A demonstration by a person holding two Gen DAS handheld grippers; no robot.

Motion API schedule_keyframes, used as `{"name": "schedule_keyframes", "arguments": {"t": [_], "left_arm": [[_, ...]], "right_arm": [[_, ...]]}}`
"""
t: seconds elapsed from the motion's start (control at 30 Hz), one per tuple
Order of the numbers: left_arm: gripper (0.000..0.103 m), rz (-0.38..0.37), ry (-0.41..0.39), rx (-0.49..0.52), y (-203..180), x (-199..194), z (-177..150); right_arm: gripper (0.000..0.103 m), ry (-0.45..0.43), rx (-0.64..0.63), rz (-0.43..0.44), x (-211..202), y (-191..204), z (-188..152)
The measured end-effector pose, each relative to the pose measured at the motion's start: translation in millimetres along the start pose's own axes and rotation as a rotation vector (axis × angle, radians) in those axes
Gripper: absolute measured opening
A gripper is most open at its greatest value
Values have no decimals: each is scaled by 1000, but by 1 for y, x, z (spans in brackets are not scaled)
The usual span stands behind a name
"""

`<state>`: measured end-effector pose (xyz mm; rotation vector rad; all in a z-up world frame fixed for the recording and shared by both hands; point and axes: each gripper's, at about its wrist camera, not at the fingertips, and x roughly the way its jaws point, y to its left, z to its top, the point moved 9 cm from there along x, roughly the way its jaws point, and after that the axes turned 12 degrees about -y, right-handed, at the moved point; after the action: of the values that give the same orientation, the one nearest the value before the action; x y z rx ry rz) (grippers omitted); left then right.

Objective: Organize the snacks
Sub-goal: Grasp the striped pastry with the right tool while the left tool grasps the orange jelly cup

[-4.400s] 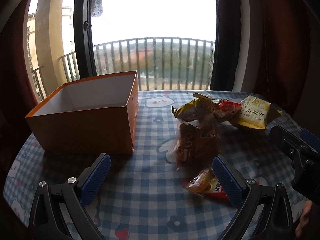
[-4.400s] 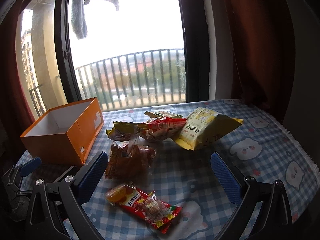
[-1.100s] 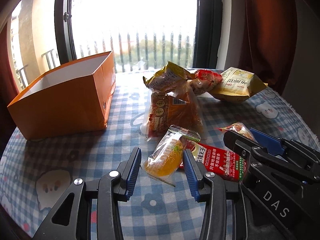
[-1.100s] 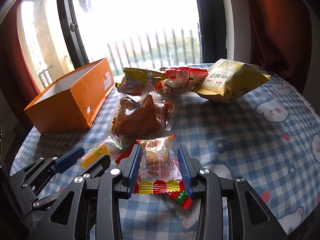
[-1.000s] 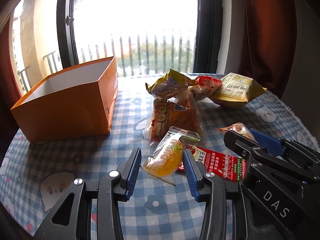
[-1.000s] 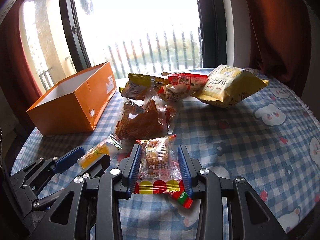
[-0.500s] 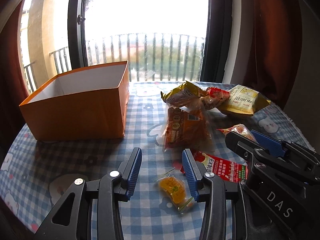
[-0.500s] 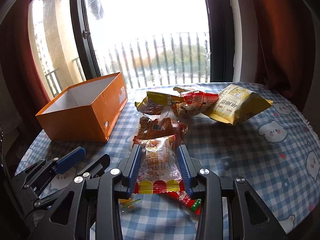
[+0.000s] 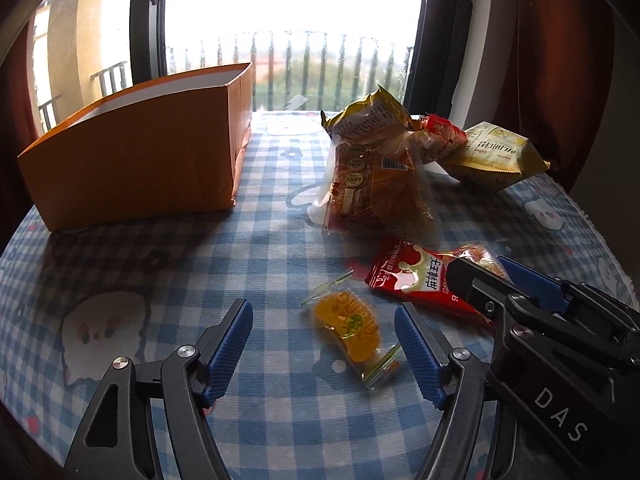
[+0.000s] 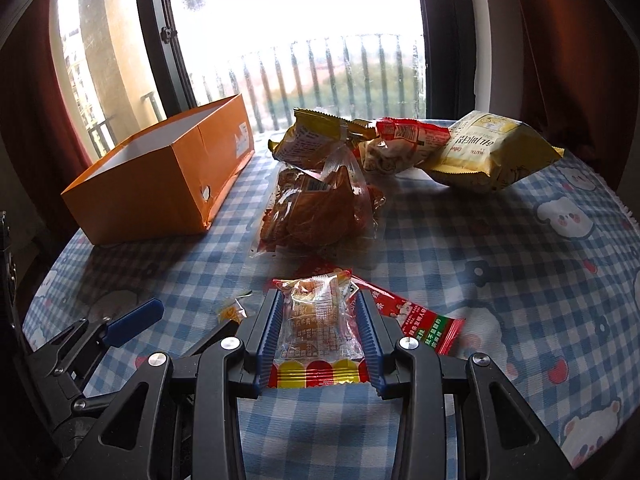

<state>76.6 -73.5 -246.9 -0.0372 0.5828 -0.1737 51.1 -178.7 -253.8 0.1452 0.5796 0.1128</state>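
Note:
My left gripper [image 9: 323, 344] is open and empty above the checked tablecloth; a small clear packet with an orange jelly [image 9: 352, 330] lies flat on the cloth between its fingers, nearer the right one. My right gripper [image 10: 319, 330] is shut on a clear snack packet with a red and yellow hem [image 10: 318, 324], held just above the cloth. It also shows at the right of the left wrist view [image 9: 476, 268]. A red packet [image 9: 416, 280] lies beside the jelly. The open orange box [image 9: 136, 152] stands at the left.
A clear bag of brown pastry [image 9: 372, 192] stands mid-table. Behind it lie a yellow-gold bag [image 9: 368, 116], a red-and-white bag [image 9: 442, 134] and a pale yellow chip bag [image 9: 496, 156]. The round table's edge [image 9: 592, 232] curves at the right. A window and dark red curtains are behind.
My left gripper let the orange jelly packet fall to the cloth and has opened wide. My right gripper stays shut on its packet and both have sunk closer to the table.

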Motion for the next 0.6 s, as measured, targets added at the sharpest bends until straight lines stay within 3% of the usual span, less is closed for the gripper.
{"name": "schedule_keyframes", "arguments": {"t": [0.23, 0.33, 0.37, 0.43, 0.5, 0.6], "left_arm": [[75, 16, 36, -11, -12, 16, -7], [61, 41, 45, -14, -10, 22, -8], [51, 38, 54, -19, -10, 24, -9], [47, 38, 54, -27, -9, 27, -9], [36, 56, 59, -37, -5, 28, -10], [33, 60, 56, -44, -3, 28, -9]], "right_arm": [[41, 27, 10, -12, 9, -15, -6], [41, 39, 23, -5, 15, -18, -8], [41, 43, 27, -3, 17, -19, -9], [41, 50, 28, 0, 21, -20, -9], [41, 54, 27, 4, 24, -19, -9], [41, 61, 30, 15, 27, -17, -9]]}}
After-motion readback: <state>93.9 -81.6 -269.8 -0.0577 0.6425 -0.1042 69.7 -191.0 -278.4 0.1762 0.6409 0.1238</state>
